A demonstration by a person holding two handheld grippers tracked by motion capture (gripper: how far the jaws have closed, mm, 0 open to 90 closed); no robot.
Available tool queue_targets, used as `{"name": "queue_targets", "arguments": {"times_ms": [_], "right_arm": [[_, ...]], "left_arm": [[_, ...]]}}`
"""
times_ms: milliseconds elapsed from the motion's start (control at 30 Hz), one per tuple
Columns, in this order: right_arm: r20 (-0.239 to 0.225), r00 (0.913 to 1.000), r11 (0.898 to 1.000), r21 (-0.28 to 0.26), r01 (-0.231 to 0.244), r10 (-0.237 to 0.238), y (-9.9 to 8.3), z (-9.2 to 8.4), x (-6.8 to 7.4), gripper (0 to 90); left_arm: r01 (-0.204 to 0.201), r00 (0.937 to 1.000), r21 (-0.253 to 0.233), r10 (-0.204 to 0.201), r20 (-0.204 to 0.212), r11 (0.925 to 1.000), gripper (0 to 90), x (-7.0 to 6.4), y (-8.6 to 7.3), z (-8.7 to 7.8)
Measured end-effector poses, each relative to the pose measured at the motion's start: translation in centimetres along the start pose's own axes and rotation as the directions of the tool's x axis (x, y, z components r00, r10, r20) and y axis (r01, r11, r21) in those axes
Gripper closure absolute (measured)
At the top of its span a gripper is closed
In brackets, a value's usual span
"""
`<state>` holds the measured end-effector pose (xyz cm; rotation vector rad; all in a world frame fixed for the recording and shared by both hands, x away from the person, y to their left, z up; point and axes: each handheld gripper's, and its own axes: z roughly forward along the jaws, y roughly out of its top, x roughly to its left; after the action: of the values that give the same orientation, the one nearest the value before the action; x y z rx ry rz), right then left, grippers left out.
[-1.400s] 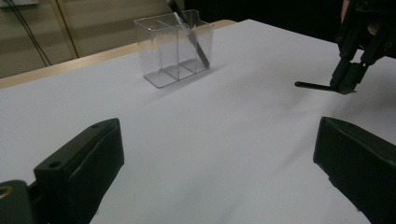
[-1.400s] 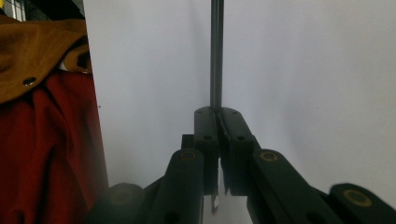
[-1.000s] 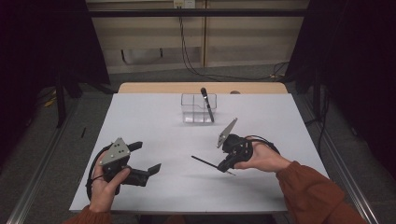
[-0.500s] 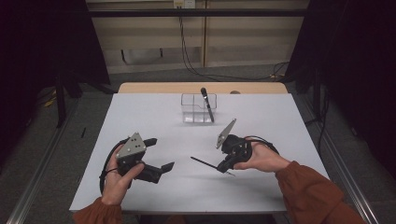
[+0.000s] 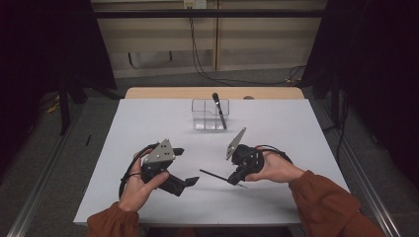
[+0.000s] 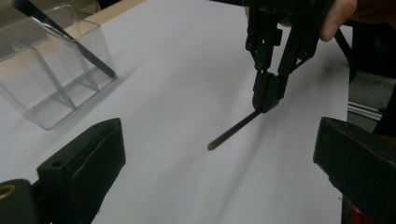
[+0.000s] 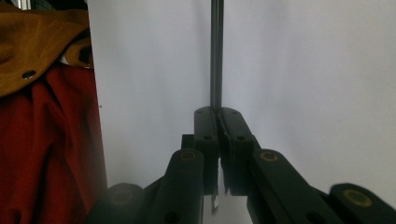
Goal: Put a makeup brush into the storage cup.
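A white tabletop [image 5: 148, 123] (a strip of bare wood shows along its far edge) carries a clear plastic divided box [image 5: 210, 114] near the far middle.

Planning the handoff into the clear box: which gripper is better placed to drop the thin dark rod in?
Right. The right gripper is shut on the thin dark rod; the left gripper is open and empty, no nearer the clear box.
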<state>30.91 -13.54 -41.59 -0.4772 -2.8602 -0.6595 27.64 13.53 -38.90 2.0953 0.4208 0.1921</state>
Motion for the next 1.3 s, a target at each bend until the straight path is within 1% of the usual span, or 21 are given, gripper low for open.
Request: {"name": "queue_targets", "arguments": {"times_ms": [33, 67, 167, 233, 300, 333, 367, 433, 533, 567, 667, 700, 767, 800, 933, 967, 1067, 1100, 1167, 1233, 1300], "right_arm": [[-0.002, 1.0, 1.0, 0.004, -0.005, 0.005, 0.0, 0.0, 0.1, 86.2], [-0.003, 1.0, 1.0, 0.004, -0.001, 0.001, 0.0, 0.0, 0.1, 86.1], [-0.011, 0.9998, 1.0, 0.01, 0.017, -0.017, 0.0, 0.0, 0.1, 86.1], [-0.011, 0.9998, 1.0, 0.022, 0.016, -0.016, 0.0, 0.0, 0.2, 86.1], [-0.014, 0.9997, 0.999, 0.028, 0.021, -0.021, 0.0, 0.1, 0.2, 86.2], [-0.013, 0.9998, 0.999, 0.031, 0.018, -0.018, 0.0, 0.1, 0.2, 86.1], [-0.015, 0.9995, 0.999, 0.033, 0.027, -0.027, 0.1, 0.2, 0.1, 86.2], [-0.013, 0.9996, 0.999, 0.039, 0.026, -0.025, 0.1, 0.2, 0.2, 86.2], [-0.01, 0.9993, 0.998, 0.053, 0.036, -0.036, 0.3, 0.2, 0.2, 86.1], [-0.01, 0.9995, 0.998, 0.058, 0.03, -0.029, 0.4, 0.2, 0.2, 86.2], [-0.004, 0.9991, 0.997, 0.066, 0.041, -0.041, 0.6, 0.2, 0.2, 86.2], [-0.007, 0.9989, 0.996, 0.074, 0.047, -0.046, 0.6, 0.2, 0.2, 86.2], [-0.003, 0.9986, 0.995, 0.084, 0.052, -0.052, 0.7, 0.3, 0.2, 86.2], [-0.003, 0.9984, 0.994, 0.089, 0.056, -0.056, 0.7, 0.2, 0.2, 86.1], [0.003, 0.9966, 0.99, 0.118, 0.081, -0.082, 0.7, 0.4, 0.5, 86.2], [0.002, 0.9953, 0.988, 0.121, 0.095, -0.096, 0.7, 0.4, 0.5, 86.1], [0.004, 0.9947, 0.986, 0.13, 0.101, -0.102, 0.8, 0.2, 0.6, 86.2], [0.003, 0.9934, 0.985, 0.13, 0.113, -0.115, 0.9, 0.1, 0.6, 86.2], [0.008, 0.9935, 0.984, 0.137, 0.112, -0.114, 1.1, 0.1, 0.7, 86.2], [0.005, 0.9922, 0.982, 0.141, 0.123, -0.125, 1.2, 0.1, 0.6, 86.2], [0.018, 0.9933, 0.983, 0.15, 0.11, -0.114, 1.3, 0.1, 0.7, 86.2]], "left_arm": [[-0.004, 0.9999, 0.015, 0.003, 0.013, 0.9999, 2.4, -0.1, 0.1, 0.3], [0.0, 0.9998, 0.018, 0.0, 0.019, 0.9998, 2.4, -0.2, 0.2, 0.5], [-0.009, 0.9994, 0.045, 0.008, 0.034, 0.9989, 2.5, -0.2, 0.5, 1.1], [-0.007, 0.9986, 0.067, 0.004, 0.052, 0.9978, 2.7, -0.3, 0.7, 1.4], [-0.022, 0.9966, 0.102, 0.014, 0.081, 0.9945, 3.4, -0.2, 0.9, 1.7], [-0.026, 0.996, 0.121, 0.016, 0.088, 0.9922, 3.4, -0.3, 1.0, 2.0], [-0.027, 0.9954, 0.136, 0.014, 0.095, 0.9903, 3.4, -0.3, 1.0, 2.1], [-0.037, 0.9934, 0.176, 0.017, 0.114, 0.9836, 3.4, -0.4, 1.1, 2.5], [-0.04, 0.9913, 0.204, 0.013, 0.131, 0.9782, 3.3, -0.4, 1.2, 2.9], [-0.039, 0.991, 0.212, 0.01, 0.133, 0.9765, 3.4, -0.3, 1.2, 3.0], [-0.048, 0.9908, 0.233, 0.016, 0.134, 0.9713, 3.5, -0.1, 1.3, 3.2], [-0.043, 0.9914, 0.236, 0.012, 0.13, 0.9708, 3.6, -0.1, 1.3, 3.3], [-0.053, 0.9903, 0.248, 0.019, 0.138, 0.9673, 4.1, -0.1, 1.3, 3.3], [-0.057, 0.9894, 0.257, 0.02, 0.144, 0.9647, 4.2, -0.1, 1.3, 3.4], [-0.08, 0.9868, 0.306, 0.032, 0.158, 0.9485, 4.3, -0.2, 1.1, 3.6], [-0.081, 0.9868, 0.308, 0.033, 0.159, 0.9479, 4.3, -0.2, 1.1, 3.7], [-0.089, 0.986, 0.317, 0.039, 0.162, 0.9441, 4.7, -0.2, 1.1, 3.8], [-0.087, 0.9863, 0.318, 0.037, 0.161, 0.9441, 4.8, -0.2, 1.1, 3.8], [-0.092, 0.986, 0.328, 0.04, 0.162, 0.9402, 5.0, -0.1, 1.2, 3.7], [-0.101, 0.9851, 0.326, 0.048, 0.165, 0.9401, 5.7, 0.0, 1.3, 3.7], [-0.102, 0.986, 0.33, 0.052, 0.159, 0.9385, 6.1, 0.1, 1.4, 3.7]]}}
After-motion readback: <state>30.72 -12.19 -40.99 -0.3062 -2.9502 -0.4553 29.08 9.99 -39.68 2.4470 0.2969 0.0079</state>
